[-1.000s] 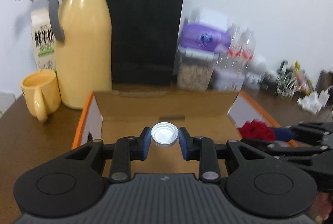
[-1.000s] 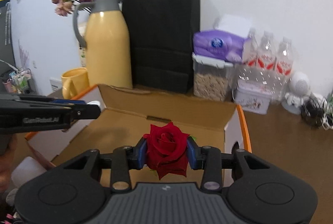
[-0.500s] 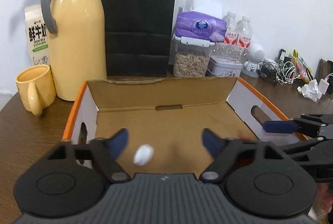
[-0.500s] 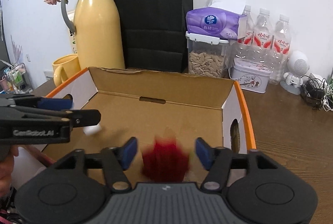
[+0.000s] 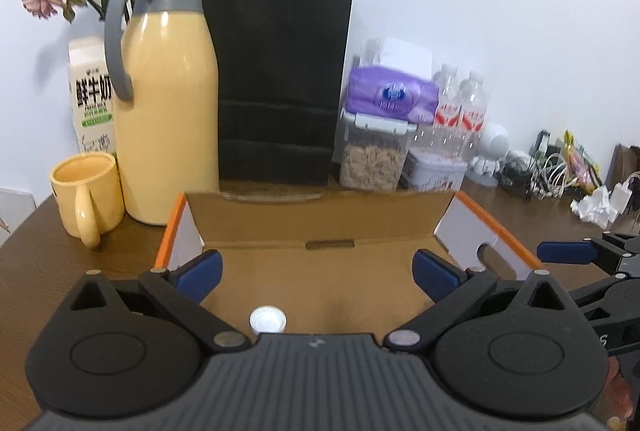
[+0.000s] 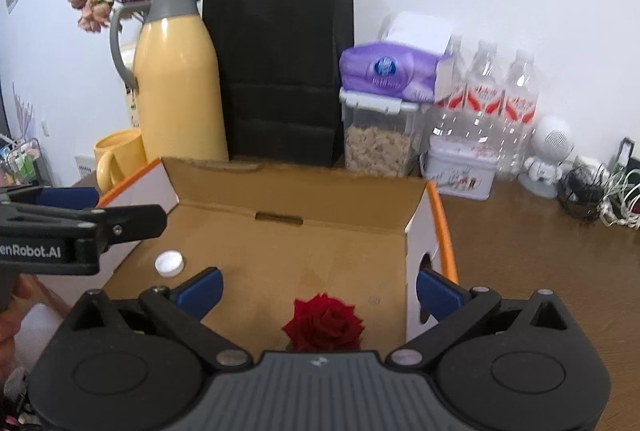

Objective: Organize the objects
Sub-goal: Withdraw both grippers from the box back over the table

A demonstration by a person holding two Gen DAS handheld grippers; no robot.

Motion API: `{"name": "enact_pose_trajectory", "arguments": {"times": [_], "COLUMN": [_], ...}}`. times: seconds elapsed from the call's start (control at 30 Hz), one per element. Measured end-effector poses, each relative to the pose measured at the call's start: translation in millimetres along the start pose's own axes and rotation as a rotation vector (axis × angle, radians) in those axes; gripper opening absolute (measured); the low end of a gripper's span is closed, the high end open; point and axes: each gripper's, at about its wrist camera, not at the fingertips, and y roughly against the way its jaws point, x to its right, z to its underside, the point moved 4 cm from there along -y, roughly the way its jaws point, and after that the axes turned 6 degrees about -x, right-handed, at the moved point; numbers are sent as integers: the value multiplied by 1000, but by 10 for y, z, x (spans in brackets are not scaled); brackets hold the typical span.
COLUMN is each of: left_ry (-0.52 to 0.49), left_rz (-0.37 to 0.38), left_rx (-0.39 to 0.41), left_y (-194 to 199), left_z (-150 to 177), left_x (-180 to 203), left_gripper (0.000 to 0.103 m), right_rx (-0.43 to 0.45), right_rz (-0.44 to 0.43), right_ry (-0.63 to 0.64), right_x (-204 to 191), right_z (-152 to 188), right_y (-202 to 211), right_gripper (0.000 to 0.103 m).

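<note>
While both items lie loose on the cardboard floor, the entry reads as follows: white bottle cap [image 5: 267, 319], open side up, resting below and slightly behind the blue fingertips [image 5: 199, 271] of the left gripper [image 5: 316, 273], nearer its left finger, touched by neither; red rose head [image 6: 323, 327], resting low between the fingers of the right gripper [image 6: 318, 285], roughly centred, clear of both pads [image 6: 439, 291]. Left gripper: jaws have just been opening and now stand at full spread, nothing held. Right gripper: likewise just opened to full spread, nothing held. Container: open cardboard box [image 5: 256, 223] with orange-edged side walls, both grippers poised over its near end, the right gripper's right finger just beside the right wall with its hand-hole [image 6: 425, 263]. Surround, beyond the box: yellow mug [image 5: 86, 195], yellow thermos jug [image 5: 168, 135], black paper bag [image 5: 280, 79], cereal container [image 5: 374, 161], water bottles [image 6: 486, 99], all well clear of the fingers. Hazards, as judged: a wide finger may clip the box wall on withdrawal and shift the box; a downward dip may crush the petals or flick the light cap; the two grippers, near each other over the box, may collide if drawn back together.
</note>
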Motion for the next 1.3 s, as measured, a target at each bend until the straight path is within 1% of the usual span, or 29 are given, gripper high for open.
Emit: {"name": "enact_pose_trajectory", "arguments": {"times": [0.17, 0.27, 0.43, 0.63, 0.9, 1.07, 1.3], "left_ry": [-6, -21, -31, -40, -36, -17, -6], "left_rz": [10, 15, 3, -10, -55, -87, -93], "left_rx": [54, 67, 85, 101, 56, 20, -21], "left_y": [229, 352, 644, 1024, 1336, 1461, 1592], "left_z": [-77, -85, -51, 81, 407, 619, 887], "left_x": [56, 87, 87, 55, -81, -224, -310], "left_gripper": [103, 103, 103, 103, 103, 103, 103], "right_rx": [81, 121, 150, 159, 143, 124, 75], "right_rz": [37, 56, 58, 62, 67, 65, 64], "right_ry": [20, 31, 45, 52, 31, 26, 4], "right_x": [3, -10, -73, -146, -167, -148, -109], "right_z": [-88, -93, 2, 242, 693, 957, 1303], "right_y": [299, 507, 816, 1169, 1503, 1625, 1667], "right_gripper": [103, 103, 103, 103, 103, 103, 103]}}
